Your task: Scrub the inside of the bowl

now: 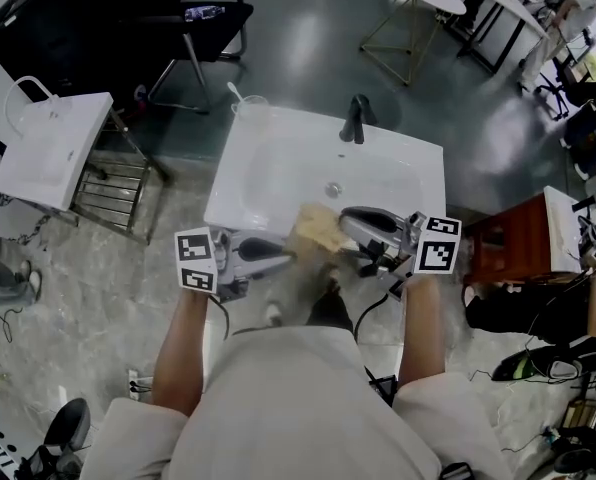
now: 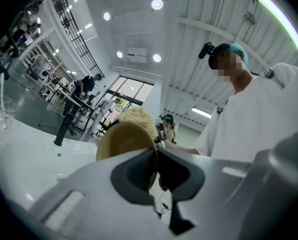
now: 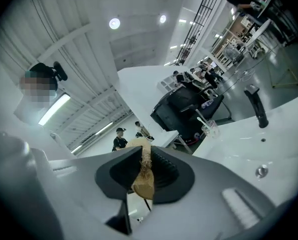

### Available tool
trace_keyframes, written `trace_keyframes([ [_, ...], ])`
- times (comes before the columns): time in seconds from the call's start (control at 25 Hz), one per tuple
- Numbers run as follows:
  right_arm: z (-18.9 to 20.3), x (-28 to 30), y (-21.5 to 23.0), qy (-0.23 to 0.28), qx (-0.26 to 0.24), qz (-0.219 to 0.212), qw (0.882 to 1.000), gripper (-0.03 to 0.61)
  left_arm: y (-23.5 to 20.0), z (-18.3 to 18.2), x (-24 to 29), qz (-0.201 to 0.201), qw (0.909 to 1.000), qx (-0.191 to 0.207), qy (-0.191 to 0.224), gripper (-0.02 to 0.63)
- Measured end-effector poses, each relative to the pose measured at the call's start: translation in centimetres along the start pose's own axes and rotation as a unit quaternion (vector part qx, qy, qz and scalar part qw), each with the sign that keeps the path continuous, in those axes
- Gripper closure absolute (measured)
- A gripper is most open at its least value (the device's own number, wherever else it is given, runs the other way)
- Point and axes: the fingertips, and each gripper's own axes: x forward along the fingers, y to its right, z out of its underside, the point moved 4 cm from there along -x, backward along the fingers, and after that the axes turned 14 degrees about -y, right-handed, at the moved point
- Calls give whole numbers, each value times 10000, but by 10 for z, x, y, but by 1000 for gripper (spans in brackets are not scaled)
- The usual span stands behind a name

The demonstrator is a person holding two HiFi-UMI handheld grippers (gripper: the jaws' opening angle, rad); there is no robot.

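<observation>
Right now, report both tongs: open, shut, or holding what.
Left tongs: shut on the rim of the bowl.
Right tongs: shut on the scrub pad.

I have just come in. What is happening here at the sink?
A person stands at a white sink with a gripper in each hand. The left gripper is shut on the rim of a tan bowl and holds it over the basin. The right gripper pinches a fibrous tan scrubber, brought close up to the bowl. The scrubbing appears to be under way. How clean the bowl is cannot be told.
</observation>
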Motion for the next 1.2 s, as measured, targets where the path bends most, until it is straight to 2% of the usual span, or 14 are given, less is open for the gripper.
trace_keyframes([
  [0.2,-1,-8,22,99,269,627,9976,522,4,-6,-2,-5,10000,95,12,600],
  [0.36,12,-11,38,-93,430,1151,9924,522,4,-4,0,47,9999,102,-28,598],
  [0.64,32,-15,50,-444,638,1637,9834,522,8,-5,5,316,9994,107,-4,598],
  [0.84,52,-21,57,-424,945,1657,9807,522,6,-8,8,436,9989,148,17,598],
  [0.96,64,-20,57,-643,967,1677,9790,522,5,-13,8,495,9985,159,150,599],
  [1.08,74,-10,48,-862,889,1461,9815,522,2,-19,9,483,9983,201,269,600],
  [1.2,82,-2,33,-990,839,1134,9850,522,-4,-26,6,228,9987,227,387,600],
])
